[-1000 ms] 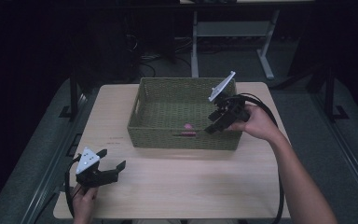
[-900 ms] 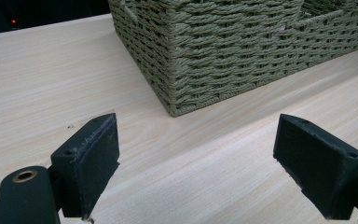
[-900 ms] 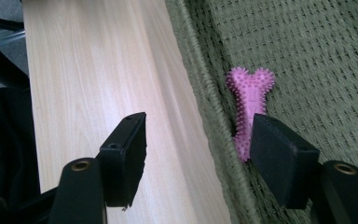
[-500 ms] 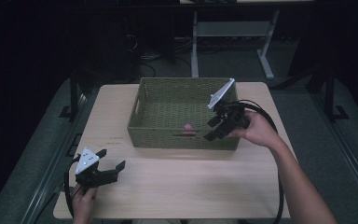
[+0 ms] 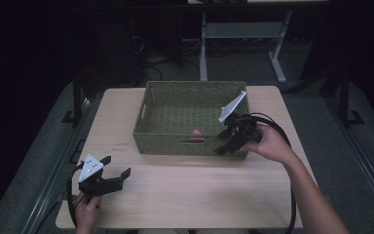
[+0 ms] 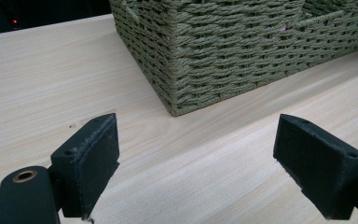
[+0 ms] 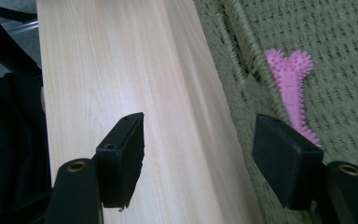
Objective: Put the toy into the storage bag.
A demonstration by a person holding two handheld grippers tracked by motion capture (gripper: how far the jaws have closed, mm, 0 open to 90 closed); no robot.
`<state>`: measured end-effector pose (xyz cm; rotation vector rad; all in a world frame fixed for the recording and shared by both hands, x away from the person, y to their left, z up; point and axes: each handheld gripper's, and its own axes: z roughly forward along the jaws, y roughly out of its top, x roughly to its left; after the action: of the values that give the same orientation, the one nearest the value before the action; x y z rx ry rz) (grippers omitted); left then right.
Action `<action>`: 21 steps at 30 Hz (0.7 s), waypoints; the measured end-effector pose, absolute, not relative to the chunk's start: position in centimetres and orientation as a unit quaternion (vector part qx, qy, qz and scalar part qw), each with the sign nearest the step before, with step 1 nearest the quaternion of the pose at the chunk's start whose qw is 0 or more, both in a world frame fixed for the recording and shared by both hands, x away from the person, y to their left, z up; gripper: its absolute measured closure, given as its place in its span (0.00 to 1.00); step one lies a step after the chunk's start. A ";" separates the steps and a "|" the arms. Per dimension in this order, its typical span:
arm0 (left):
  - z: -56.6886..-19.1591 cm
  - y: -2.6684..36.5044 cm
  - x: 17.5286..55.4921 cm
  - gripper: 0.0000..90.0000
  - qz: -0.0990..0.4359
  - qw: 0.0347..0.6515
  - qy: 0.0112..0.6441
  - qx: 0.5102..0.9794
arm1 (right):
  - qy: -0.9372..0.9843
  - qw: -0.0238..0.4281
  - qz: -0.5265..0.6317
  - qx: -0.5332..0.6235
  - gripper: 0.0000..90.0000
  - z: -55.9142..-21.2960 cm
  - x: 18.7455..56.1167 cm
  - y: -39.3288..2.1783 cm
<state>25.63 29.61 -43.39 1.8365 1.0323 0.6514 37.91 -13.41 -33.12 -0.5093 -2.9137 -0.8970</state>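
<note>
Inside the woven basket (image 5: 175, 117), near its front wall, lies a pink spiky chew toy (image 7: 291, 91), bone-shaped with knobbed ends and a narrower shank. It looks light and rubbery, likely to flex and perhaps slip on its nubs, so the shank seems the best place to take hold, pads across its width. The right gripper (image 5: 226, 139) hangs over the basket's front right rim, its jaws apart and just having widened, nothing between them; one jaw sits over the desk (image 5: 199, 195), the other over the toy's near end. The left gripper (image 5: 108, 176) rests on the desk, well apart from the basket, jaws wide and empty.
</note>
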 end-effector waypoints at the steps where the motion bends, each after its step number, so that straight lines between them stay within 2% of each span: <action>1: -43.4 29.6 25.6 0.15 0.264 0.451 0.418 0.743 | -0.942 0.027 -0.290 -0.164 0.38 -33.3 37.9 -13.5; 21: -43.4 29.6 25.6 0.15 0.264 0.450 0.418 0.743 | -0.938 0.038 -0.295 -0.180 0.36 -36.1 36.8 -14.6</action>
<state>25.60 29.63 -43.38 1.8381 1.0335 0.6527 36.82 -14.65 -36.07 -0.5514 -2.8759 -0.9050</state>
